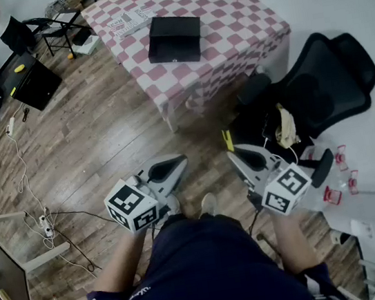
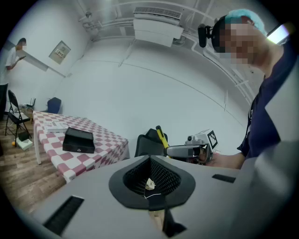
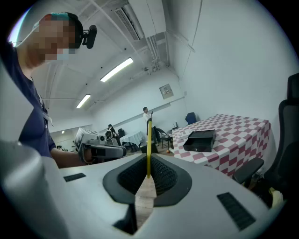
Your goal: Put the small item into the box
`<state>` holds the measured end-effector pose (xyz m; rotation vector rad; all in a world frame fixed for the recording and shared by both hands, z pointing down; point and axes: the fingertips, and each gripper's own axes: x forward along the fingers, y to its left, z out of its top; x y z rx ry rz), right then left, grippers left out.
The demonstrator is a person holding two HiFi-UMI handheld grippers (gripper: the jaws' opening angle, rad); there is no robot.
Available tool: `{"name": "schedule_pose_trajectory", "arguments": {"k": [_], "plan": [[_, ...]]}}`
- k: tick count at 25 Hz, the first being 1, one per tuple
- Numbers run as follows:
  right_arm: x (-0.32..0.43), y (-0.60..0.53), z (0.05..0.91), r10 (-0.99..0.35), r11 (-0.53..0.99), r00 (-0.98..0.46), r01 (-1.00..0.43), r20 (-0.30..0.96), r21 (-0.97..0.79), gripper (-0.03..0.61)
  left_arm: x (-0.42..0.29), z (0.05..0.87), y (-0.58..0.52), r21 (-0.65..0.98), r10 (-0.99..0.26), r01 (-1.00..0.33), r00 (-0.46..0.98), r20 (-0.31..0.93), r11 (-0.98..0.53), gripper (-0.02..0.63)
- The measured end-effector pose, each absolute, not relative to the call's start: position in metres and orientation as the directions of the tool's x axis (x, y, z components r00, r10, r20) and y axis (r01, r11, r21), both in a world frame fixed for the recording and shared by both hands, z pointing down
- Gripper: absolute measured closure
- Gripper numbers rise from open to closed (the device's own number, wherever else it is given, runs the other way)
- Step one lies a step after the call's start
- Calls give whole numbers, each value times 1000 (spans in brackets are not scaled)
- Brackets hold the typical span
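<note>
My right tool pinched yellow strip, for carrying, I judged; left tool pressed together; black box well apart on counter.

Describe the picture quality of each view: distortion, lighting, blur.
Head view: evenly lit and sharp, with the edges bowed by the wide lens. Left gripper view: strong fisheye and black corners; the left claw looms large, shut on a pale scrap. Right gripper view: the same fisheye, with bright ceiling strip lights; the right claw, shut on a yellow strip, is sharp.
</note>
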<state>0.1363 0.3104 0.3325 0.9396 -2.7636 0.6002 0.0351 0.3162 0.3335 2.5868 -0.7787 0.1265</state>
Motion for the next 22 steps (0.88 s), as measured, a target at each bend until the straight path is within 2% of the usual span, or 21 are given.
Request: {"name": "schedule_pose_trajectory", "arguments": {"k": [22], "plan": [[203,339,352,-490,743,-830,-558,266,-371,541,110,344,354,358,-541,-591,806,238,-723,581]]}}
